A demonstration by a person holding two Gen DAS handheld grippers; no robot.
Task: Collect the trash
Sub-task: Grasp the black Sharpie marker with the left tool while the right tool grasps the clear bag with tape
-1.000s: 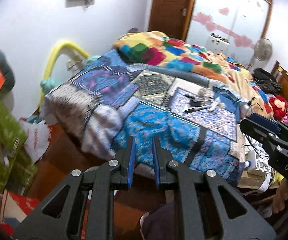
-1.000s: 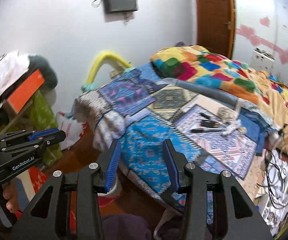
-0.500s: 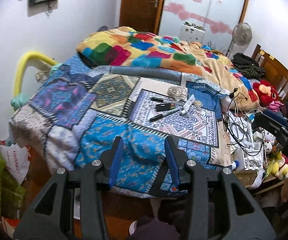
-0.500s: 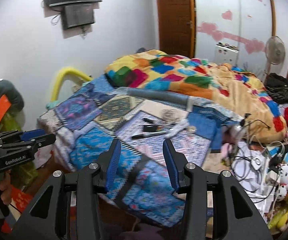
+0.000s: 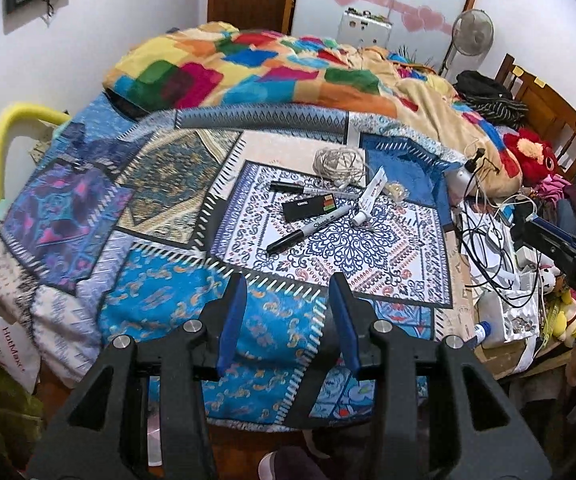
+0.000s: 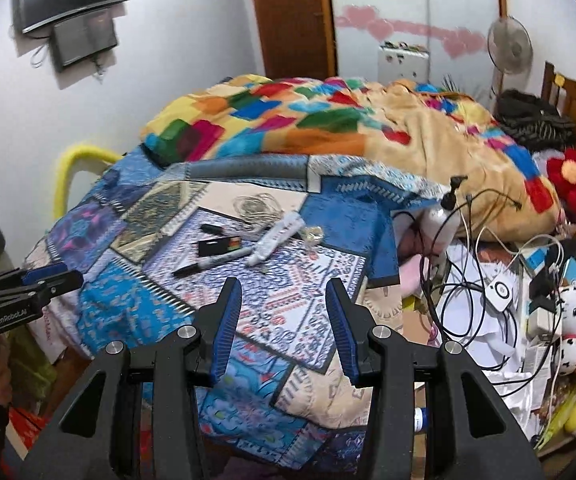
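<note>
While the bed [image 5: 168,312] fills both views, its patterned quilt [image 5: 352,248] carries the likely trash in a cluster well ahead of both tools: a black marker [image 5: 308,233], a white tube [image 5: 371,196], a small dark packet [image 5: 306,209]. Left gripper [image 5: 288,316] and right gripper [image 6: 284,320] both hang spread and empty; I'd bring one low over a single piece, jaws straddling it across its width, avoiding the coiled cord [image 5: 338,160].

Patchwork-covered bed [image 5: 168,304] carries marker [image 5: 308,233], black packet [image 5: 308,207], tube [image 5: 370,200], cord coil [image 5: 338,162].

light: bright, even, indoor | shadows: soft | distortion: strong fisheye bending, dark corners | blur: right wrist view slightly smeared, left sharper
</note>
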